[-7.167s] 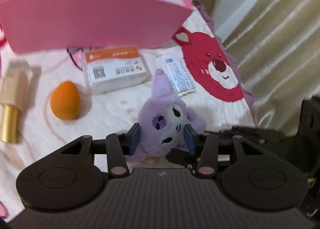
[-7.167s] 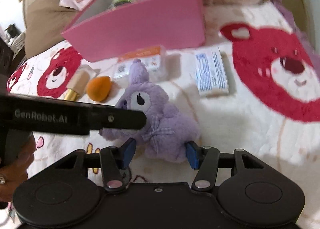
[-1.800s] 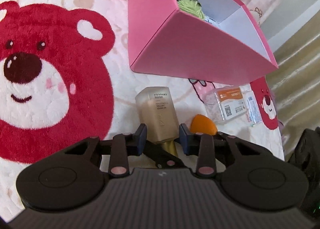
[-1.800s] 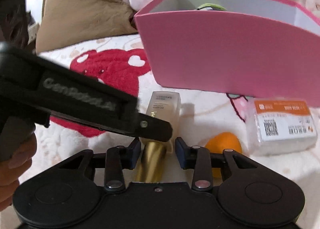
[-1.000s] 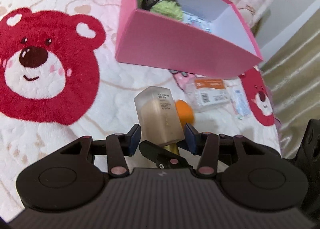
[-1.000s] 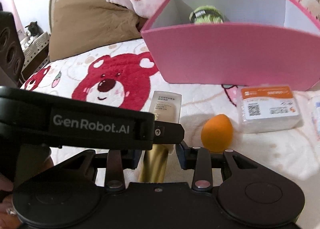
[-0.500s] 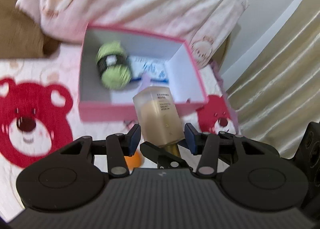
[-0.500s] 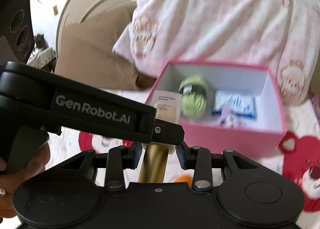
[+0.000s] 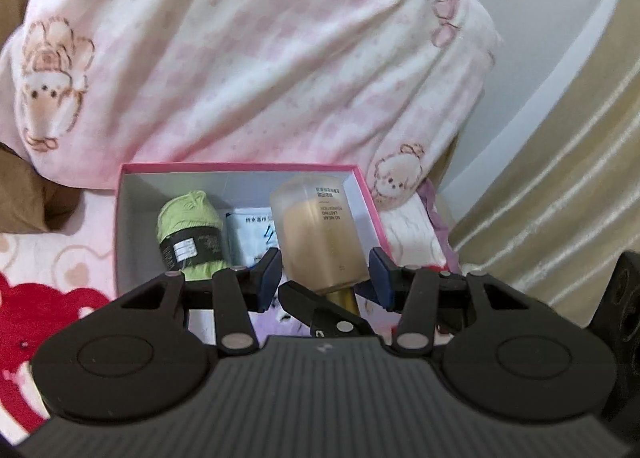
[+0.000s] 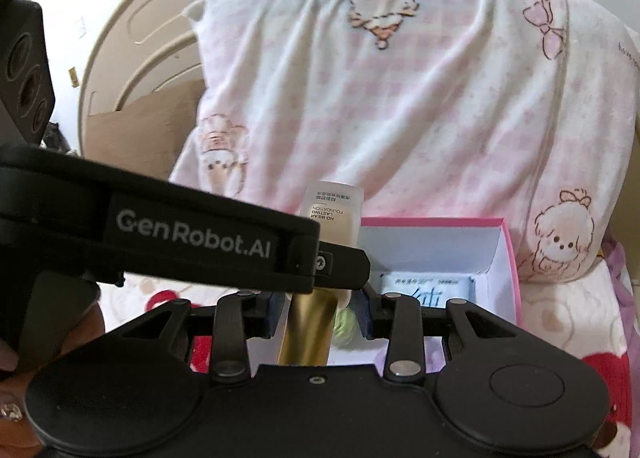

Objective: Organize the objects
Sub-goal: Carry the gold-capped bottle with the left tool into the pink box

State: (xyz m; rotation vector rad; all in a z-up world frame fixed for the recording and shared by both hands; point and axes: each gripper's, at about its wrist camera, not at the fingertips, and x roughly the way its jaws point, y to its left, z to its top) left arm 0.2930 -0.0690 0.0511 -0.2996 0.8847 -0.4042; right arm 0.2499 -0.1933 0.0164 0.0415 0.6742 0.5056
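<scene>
A foundation bottle (image 9: 318, 234) with a frosted beige body and gold cap (image 10: 306, 330) is held in the air over the open pink box (image 9: 370, 202). My left gripper (image 9: 324, 276) is shut on the bottle's body. My right gripper (image 10: 318, 308) is shut on its gold cap. Inside the box lie a green yarn ball (image 9: 188, 230), a white-blue packet (image 9: 252, 232) and a purple plush toy (image 9: 276, 318), partly hidden by the grippers. The box also shows in the right wrist view (image 10: 508, 258).
A pink checked pillow (image 9: 256, 58) stands right behind the box. A brown cushion (image 9: 24, 194) lies at the left. The bed cover has red bear prints (image 9: 36, 306). A beige curtain (image 9: 560, 162) hangs at the right.
Both grippers have carried the bottle up and forward from the bed cover to above the box. The box now looks closer and the bottle hangs over its right half.
</scene>
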